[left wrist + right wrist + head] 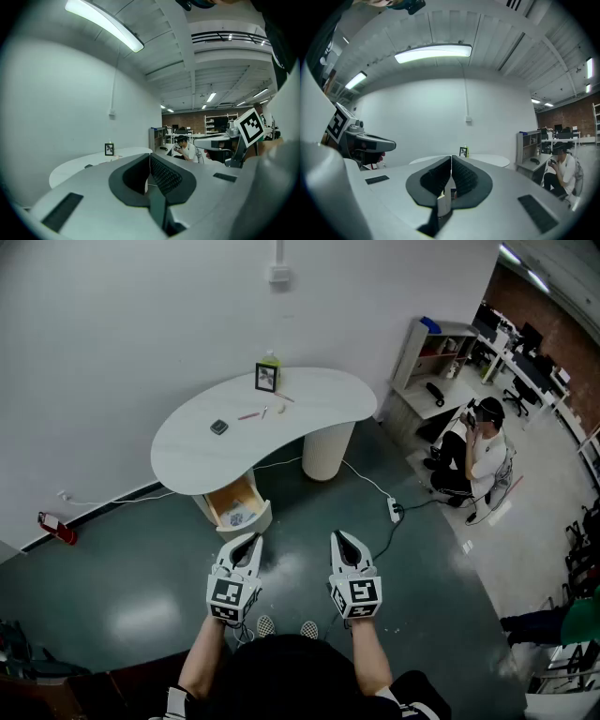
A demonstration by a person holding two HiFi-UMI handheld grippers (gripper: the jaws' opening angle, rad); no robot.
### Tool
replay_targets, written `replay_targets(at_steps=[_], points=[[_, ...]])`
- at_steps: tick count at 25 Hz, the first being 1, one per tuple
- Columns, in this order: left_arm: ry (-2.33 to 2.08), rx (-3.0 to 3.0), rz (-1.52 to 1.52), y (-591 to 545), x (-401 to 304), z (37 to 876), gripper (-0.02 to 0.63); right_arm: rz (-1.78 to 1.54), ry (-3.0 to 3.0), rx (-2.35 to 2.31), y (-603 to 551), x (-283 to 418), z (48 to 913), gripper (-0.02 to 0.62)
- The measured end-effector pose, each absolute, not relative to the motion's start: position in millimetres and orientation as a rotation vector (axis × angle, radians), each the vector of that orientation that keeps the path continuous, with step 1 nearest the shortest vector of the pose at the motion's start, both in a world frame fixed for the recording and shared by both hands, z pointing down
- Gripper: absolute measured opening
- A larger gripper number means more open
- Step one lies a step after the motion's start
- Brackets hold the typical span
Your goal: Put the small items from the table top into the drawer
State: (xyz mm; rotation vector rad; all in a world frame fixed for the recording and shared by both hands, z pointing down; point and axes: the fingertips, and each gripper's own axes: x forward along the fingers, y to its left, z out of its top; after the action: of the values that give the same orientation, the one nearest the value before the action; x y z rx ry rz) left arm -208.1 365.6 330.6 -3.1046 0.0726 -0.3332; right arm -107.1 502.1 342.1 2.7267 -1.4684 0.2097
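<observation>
Observe left gripper with jaws pressed together, nothing between. Observe right gripper in the same state: jaws together, empty. Locate both side by side above the green floor, well apart from the white bench. Find the small items on the bench top: dark square piece, red pen, pale small piece, all near a picture frame and a green bottle. Find the drawer pulled open under the bench's near edge, nearer the left gripper.
</observation>
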Motion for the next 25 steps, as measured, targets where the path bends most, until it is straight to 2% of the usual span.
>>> replay_targets(at_steps=[18,25], points=[[0.133,-3.107,-0.368,419,-171,346,0.020,0.247,-1.558,2.706,546,-72,357,0.032],[0.125,-3.101,-0.358,400,-131,349,0.020,0.282,-1.579,2.703,526,-41,372,0.032]])
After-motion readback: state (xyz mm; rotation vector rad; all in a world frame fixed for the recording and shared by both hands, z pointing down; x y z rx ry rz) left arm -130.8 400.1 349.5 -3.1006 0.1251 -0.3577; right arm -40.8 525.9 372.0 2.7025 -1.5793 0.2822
